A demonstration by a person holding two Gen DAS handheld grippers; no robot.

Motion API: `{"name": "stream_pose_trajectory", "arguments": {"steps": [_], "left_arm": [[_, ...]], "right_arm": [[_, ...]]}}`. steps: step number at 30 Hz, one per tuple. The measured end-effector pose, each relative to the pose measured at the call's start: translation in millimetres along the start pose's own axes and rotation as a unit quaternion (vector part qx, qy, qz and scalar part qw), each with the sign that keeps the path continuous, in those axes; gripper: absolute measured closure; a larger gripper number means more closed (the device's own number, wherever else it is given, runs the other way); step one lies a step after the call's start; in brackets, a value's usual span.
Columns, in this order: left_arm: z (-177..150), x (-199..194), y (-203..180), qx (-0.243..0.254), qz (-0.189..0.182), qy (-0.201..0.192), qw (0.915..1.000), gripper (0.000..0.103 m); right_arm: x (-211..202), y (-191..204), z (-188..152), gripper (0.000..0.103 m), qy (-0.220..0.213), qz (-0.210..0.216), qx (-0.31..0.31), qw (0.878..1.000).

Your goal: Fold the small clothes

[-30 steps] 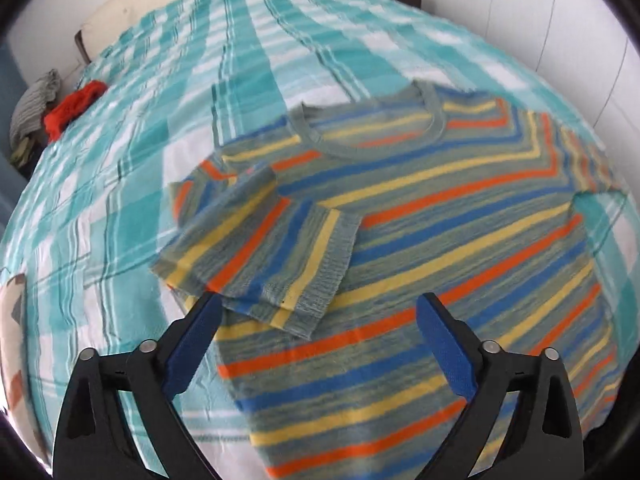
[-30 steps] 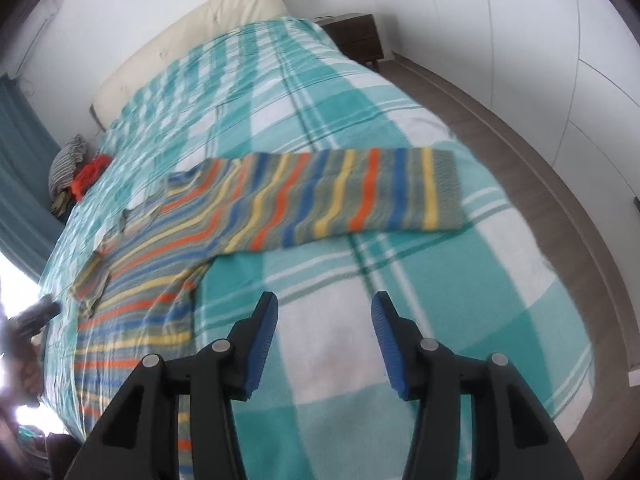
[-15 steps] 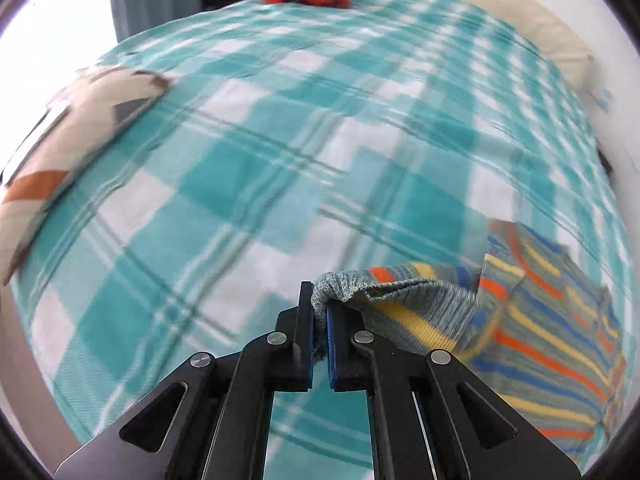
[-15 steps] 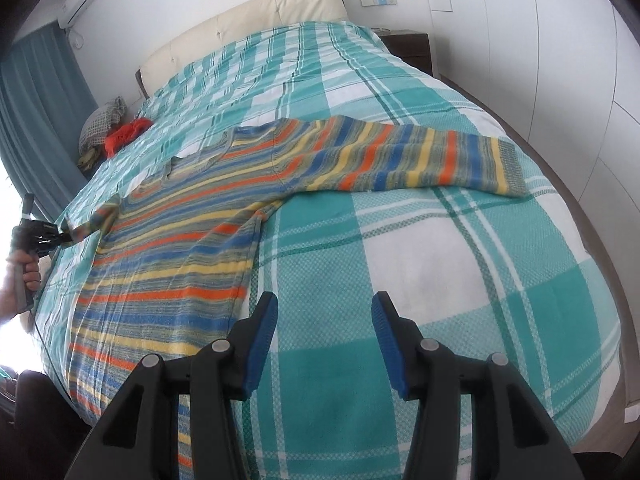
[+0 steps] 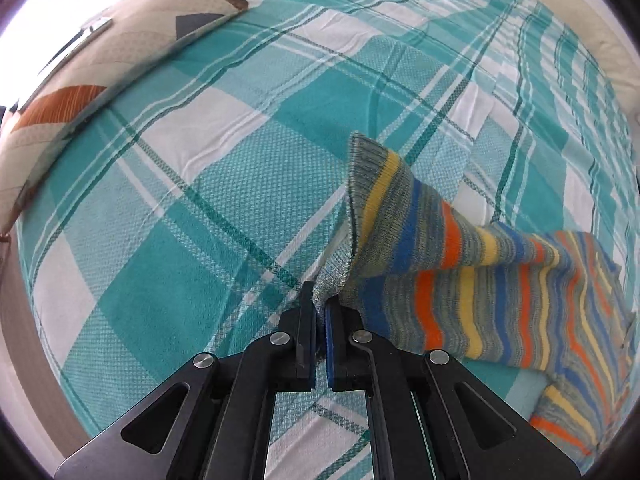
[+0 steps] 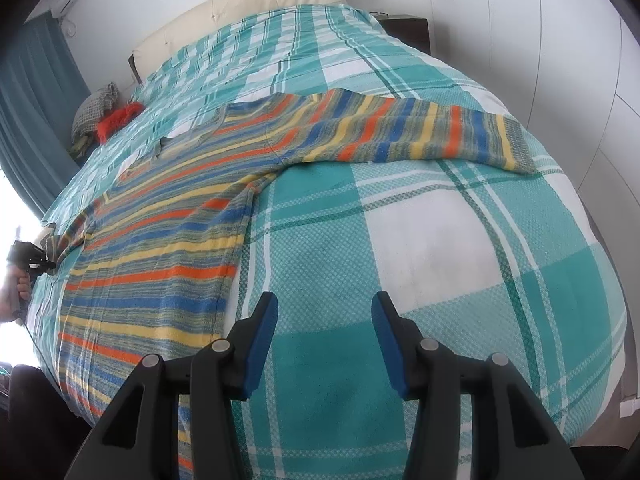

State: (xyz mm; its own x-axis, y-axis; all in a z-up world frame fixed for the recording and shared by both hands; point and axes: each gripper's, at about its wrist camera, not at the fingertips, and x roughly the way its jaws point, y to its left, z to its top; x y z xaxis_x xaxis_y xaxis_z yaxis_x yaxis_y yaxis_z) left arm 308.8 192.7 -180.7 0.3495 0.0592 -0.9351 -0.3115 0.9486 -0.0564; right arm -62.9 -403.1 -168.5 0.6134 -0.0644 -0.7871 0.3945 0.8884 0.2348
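The left gripper (image 5: 319, 312) pinches the cuff of the striped sweater (image 6: 168, 216), which lies spread on the checked bedspread (image 6: 432, 240). The right gripper (image 6: 324, 320) hangs half open and empty over bare bedspread, just right of the sweater's body.

The left wrist camera looks steeply down along its own left gripper (image 5: 319, 312), close over the teal plaid bedspread (image 5: 208, 208) near the bed's side edge, with a patterned pillow (image 5: 100, 60) at upper left. The right wrist camera looks from the foot of the bed toward the headboard (image 6: 240, 28), farther off. Both views share the striped sweater (image 6: 168, 232) and the bedspread; the left gripper appears at the right view's left edge.
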Motion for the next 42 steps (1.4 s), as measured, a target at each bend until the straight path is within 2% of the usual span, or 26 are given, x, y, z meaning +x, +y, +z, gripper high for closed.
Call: {"name": "stream_pose_trajectory", "arguments": {"steps": [3, 4, 5, 6, 7, 8, 10, 13, 19, 21, 22, 23, 29, 42], "left_arm": [[-10.2, -15.9, -15.2, 0.069, 0.052, -0.036, 0.9956, 0.087], [-14.2, -22.0, -19.6, 0.086, 0.067, -0.050, 0.9928, 0.063], [-18.8, -28.8, -24.3, 0.101, 0.078, -0.066, 0.9896, 0.046], [-23.5, -36.5, -28.8, 0.114, 0.093, -0.088, 0.9852, 0.019], [-28.9, -45.0, -34.4, 0.127, 0.111, -0.114, 0.9791, 0.009], [-34.2, -52.2, -40.7, 0.141, 0.124, -0.137, 0.9728, 0.007], [-42.9, -59.2, -55.5, 0.173, 0.131, -0.156, 0.9636, 0.006], [-57.3, -57.7, -73.7, 0.203, 0.115, -0.161, 0.9591, 0.005], [-81.8, -20.0, -102.5, 0.223, 0.040, -0.159, 0.9610, 0.002], [-87.7, 5.0, -107.9, 0.227, 0.031, -0.148, 0.9621, 0.000], [-91.2, 10.0, -105.8, 0.221, 0.019, -0.163, 0.9614, 0.000], [-92.9, 8.8, -102.2, 0.212, 0.008, -0.171, 0.9621, 0.000], [-88.1, 9.5, -96.5, 0.194, -0.024, -0.155, 0.9685, 0.000], [-89.0, 11.4, -94.7, 0.190, -0.030, -0.152, 0.9695, 0.000]], "right_arm": [[1.6, -1.4, 0.7, 0.054, 0.001, 0.000, 0.003, 1.000], [2.3, -0.9, 1.1, 0.054, 0.001, -0.002, 0.001, 1.000], [2.6, 0.2, 1.6, 0.053, 0.000, -0.004, -0.002, 1.000], [3.0, 1.7, 2.0, 0.050, -0.001, -0.005, -0.006, 1.000], [3.3, 3.5, 2.4, 0.048, -0.002, -0.009, -0.011, 1.000], [3.5, 5.7, 2.5, 0.045, -0.004, -0.014, -0.016, 1.000], [4.1, 10.3, 2.3, 0.044, -0.006, -0.018, -0.028, 0.999], [5.0, 16.7, 0.9, 0.044, -0.007, -0.026, -0.045, 0.999], [3.3, 16.1, 1.1, 0.043, -0.020, -0.046, -0.046, 0.998], [3.0, 12.9, 1.9, 0.043, -0.023, -0.052, -0.039, 0.998], [3.3, 11.3, 2.1, 0.043, -0.023, -0.054, -0.036, 0.998], [3.9, 9.7, 2.2, 0.043, -0.021, -0.056, -0.034, 0.998], [8.5, 6.0, 2.1, 0.043, -0.014, -0.058, -0.027, 0.998], [14.4, 15.5, -1.6, 0.043, -0.005, -0.052, -0.042, 0.998]]}}
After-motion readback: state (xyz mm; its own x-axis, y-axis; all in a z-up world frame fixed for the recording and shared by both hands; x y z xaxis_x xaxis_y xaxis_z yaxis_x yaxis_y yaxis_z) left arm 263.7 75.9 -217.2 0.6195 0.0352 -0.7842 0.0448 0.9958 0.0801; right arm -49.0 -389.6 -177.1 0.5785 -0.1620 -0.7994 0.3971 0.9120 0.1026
